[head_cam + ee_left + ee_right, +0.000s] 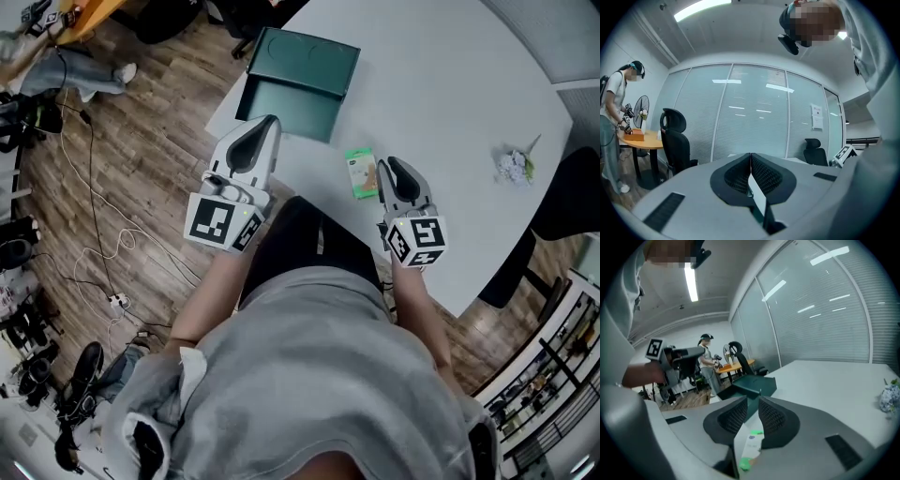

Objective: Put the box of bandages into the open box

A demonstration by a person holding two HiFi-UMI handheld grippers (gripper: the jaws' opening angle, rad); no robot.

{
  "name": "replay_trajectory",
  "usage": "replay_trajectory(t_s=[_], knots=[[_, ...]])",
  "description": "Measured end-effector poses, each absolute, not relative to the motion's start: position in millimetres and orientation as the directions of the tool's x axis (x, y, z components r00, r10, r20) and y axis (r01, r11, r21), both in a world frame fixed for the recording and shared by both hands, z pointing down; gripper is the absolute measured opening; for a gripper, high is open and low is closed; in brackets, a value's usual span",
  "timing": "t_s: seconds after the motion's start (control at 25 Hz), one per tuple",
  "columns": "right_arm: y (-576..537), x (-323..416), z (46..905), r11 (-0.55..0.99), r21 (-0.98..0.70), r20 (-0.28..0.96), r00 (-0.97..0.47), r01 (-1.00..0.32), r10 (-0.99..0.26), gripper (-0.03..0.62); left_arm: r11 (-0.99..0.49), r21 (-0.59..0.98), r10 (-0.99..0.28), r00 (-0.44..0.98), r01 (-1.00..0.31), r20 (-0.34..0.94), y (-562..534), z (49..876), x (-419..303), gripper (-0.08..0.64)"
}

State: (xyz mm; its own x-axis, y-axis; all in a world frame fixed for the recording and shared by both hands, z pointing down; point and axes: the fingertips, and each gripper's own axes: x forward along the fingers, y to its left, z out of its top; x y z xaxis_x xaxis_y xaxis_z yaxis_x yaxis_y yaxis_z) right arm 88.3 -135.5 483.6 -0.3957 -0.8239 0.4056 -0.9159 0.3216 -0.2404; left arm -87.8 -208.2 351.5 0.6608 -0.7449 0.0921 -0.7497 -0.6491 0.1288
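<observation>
The box of bandages (361,172), small, green and white, lies flat on the white table (450,103). The open box (298,80), dark green with its lid folded back, stands at the table's far left edge. My right gripper (385,163) hovers just right of the bandage box, jaws a narrow slit apart and empty. Its own view looks past the right gripper (753,399) to the bandage box (751,446) below and the open box (752,384) beyond. My left gripper (272,120) is near the open box's front edge. In its own view the left gripper (750,154) is shut on nothing and aims up at a glass wall.
A small bunch of pale flowers (514,166) lies at the table's right side. Wooden floor with cables (103,253) runs to the left. Black office chairs (675,140) and a person at an orange table (614,117) stand beyond the table.
</observation>
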Motion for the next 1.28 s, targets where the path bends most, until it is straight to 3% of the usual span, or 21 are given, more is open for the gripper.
replay_trajectory(t_s=[0.16,0.28,0.4,0.64,1.04,1.12,1.2,1.28], knots=[[-121.2,79.6,558.9,0.314,-0.225,0.556,-0.386,-0.922,-0.736,0.08,-0.656,0.137,-0.734,0.669,-0.742,0.111,-210.3,363.8,-82.7,0.02],[-112.2,81.1,597.0,0.29,-0.228,0.629,-0.368,-0.929,-0.685,0.157,-0.666,0.138,-0.723,0.68,-0.733,0.125,-213.1,370.8,-78.6,0.02],[-106.2,87.4,621.0,0.273,-0.225,0.669,-0.352,-0.935,-0.655,0.183,-0.685,0.13,-0.702,0.698,-0.716,0.144,-211.9,386.3,-70.8,0.02],[-108.3,99.9,636.4,0.271,-0.243,0.68,-0.363,-0.931,-0.637,0.193,-0.741,0.15,-0.599,0.746,-0.654,0.29,-191.2,474.8,-35.4,0.021],[-111.0,103.9,646.5,0.318,-0.305,0.673,-0.44,-0.898,-0.595,0.198,-0.791,0.351,-0.281,0.808,-0.501,0.519,-138.6,602.1,31.0,0.027],[-113.0,104.6,648.1,0.329,-0.311,0.675,-0.451,-0.892,-0.584,0.198,-0.764,0.4,-0.232,0.794,-0.507,0.562,-133.2,620.4,36.4,0.062],[-113.7,104.6,649.4,0.343,-0.319,0.677,-0.466,-0.884,-0.57,0.198,-0.735,0.439,-0.206,0.787,-0.517,0.582,-130.6,629.5,41.0,0.146],[-113.5,103.3,651.6,0.359,-0.326,0.678,-0.481,-0.874,-0.556,0.198,-0.72,0.452,-0.207,0.784,-0.527,0.585,-130.2,630.3,44.7,0.149]])
